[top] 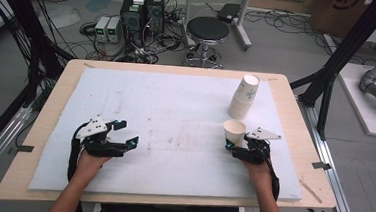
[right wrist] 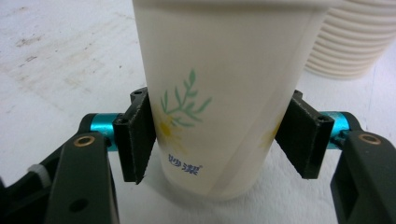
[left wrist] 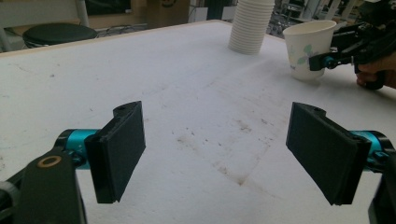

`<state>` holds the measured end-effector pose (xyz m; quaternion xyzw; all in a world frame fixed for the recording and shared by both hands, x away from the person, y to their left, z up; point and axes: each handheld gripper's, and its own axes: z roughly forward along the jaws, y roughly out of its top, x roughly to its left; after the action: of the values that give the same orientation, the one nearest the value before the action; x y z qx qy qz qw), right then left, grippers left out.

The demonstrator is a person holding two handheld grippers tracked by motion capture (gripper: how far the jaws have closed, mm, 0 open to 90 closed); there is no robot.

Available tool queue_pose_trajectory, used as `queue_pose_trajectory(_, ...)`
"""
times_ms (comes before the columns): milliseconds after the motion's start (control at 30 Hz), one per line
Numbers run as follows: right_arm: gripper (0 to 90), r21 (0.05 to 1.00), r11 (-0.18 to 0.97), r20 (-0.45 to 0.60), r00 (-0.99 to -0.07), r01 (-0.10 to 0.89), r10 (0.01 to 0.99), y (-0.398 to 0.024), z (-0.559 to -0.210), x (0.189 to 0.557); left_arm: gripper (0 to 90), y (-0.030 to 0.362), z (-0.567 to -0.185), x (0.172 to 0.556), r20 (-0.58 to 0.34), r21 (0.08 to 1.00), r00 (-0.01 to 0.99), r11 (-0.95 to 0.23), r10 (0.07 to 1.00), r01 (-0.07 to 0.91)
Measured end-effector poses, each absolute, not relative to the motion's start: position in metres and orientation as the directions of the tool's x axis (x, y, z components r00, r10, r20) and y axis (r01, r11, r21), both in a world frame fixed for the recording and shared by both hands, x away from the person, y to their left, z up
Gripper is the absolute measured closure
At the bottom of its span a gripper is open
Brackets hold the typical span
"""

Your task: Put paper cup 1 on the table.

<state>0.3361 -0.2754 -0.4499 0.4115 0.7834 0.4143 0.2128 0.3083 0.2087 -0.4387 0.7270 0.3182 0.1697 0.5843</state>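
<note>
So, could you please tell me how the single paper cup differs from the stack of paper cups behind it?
The single paper cup stands upright, mouth up, while the stack of paper cups is upside down, bases up. The single cup is clamped by the right hand-held gripper; the stack stands free. The stack is taller than the single cup. Both are white with a printed pattern and sit on the white mat.

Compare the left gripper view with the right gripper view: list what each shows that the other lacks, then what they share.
Left gripper view alone: the left tool, open over bare white mat, plus a black stool.

Right gripper view alone: the cup's green leaf print and blue lettering up close.

Shared: the right tool closed on the single paper cup, and the stack of cups beside it.
</note>
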Motion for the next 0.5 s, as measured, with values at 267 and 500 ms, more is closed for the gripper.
queue_pose_trajectory(267, 31.6, 0.792, 0.391, -0.04, -0.599, 0.47, 0.8, -0.282, -0.451, 0.328, 19.7, 0.207, -0.439, 0.311, -0.131, 0.956, 0.744, -0.114, 0.655, 0.269)
queue_pose_trajectory(500, 19.4, 0.79, 0.378, 0.014, -0.63, 0.483, 0.776, -0.29, -0.448, 0.322, 19.6, 0.21, -0.439, 0.311, -0.14, 0.958, 0.735, -0.096, 0.663, 0.27)
